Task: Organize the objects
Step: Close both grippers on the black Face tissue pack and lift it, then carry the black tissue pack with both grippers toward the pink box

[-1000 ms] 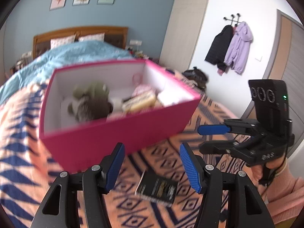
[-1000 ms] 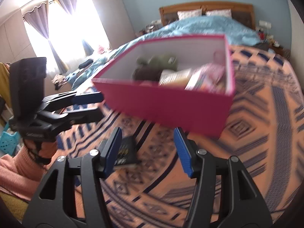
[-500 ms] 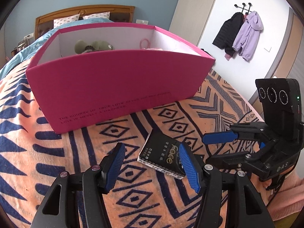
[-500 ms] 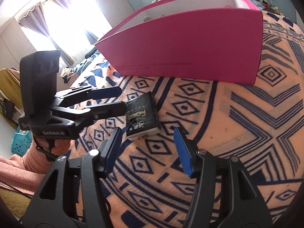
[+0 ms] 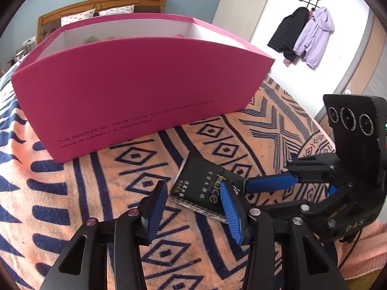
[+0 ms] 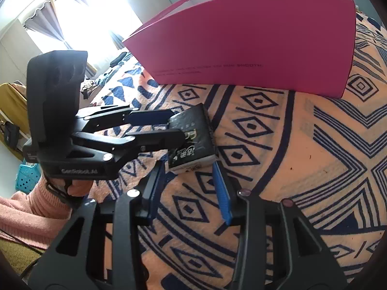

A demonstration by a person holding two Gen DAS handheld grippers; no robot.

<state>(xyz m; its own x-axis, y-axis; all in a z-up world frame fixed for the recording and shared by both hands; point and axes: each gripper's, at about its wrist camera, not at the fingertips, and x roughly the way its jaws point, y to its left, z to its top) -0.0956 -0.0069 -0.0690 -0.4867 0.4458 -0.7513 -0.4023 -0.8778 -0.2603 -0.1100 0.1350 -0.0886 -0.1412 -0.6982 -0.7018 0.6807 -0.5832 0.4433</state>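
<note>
Bed point(image 5: 72, 217) under an orange blanket point(image 6: 302, 157) with navy diamond print carries everything. Big pink box point(image 5: 145, 91), open-topped, sits on the blanket at the far side; some soft items poke above its rim, can't tell what. Coats point(image 5: 302, 38) hang on wall hooks at the back right. My left gripper point(image 5: 191, 207) hovers low over the blanket, fingers spread wide, holding nothing; its right finger overlaps the near edge of the black packet point(image 5: 203, 186). My right gripper point(image 6: 189, 188) is also wide open, nothing held, fingers just short of the packet's near end. Black packet lies flat on the blanket, in front of the box and well apart from it, between both grippers.
</note>
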